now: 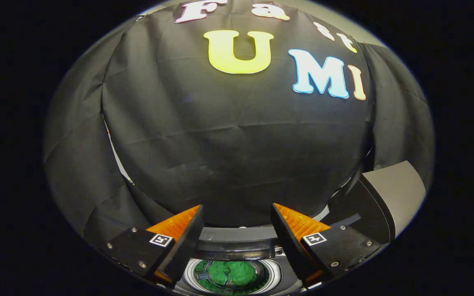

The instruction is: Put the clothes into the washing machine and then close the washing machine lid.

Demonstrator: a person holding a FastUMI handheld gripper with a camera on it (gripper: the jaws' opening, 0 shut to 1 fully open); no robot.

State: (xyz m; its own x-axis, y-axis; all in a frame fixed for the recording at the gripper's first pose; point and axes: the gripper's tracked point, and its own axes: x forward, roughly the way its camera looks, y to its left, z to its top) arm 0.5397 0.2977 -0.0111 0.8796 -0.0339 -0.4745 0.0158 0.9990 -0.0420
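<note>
Nearest, at the bottom of the frame, the gripper (237, 213) has its two fingers spread well apart with nothing between them; they point up and forward at the black cloth wall rather than down. Below and between the finger bases, at the bottom centre, sits the washer drum (231, 274), its round rim pale, and inside it a bunched green cloth (231, 272). So the clothes look already in, and what remains, as I judge it, is the lid. Just beyond the drum a dark curved band crosses between the fingers; whether it is the back of the washer top I cannot tell. At lower right, past the right finger, stands the lid (393, 193), a grey panel with a dark inner face, raised and tilted. It lies to the right of the fingers and farther off, so the closing move would reach rightward and bring the panel down over the drum.
</note>
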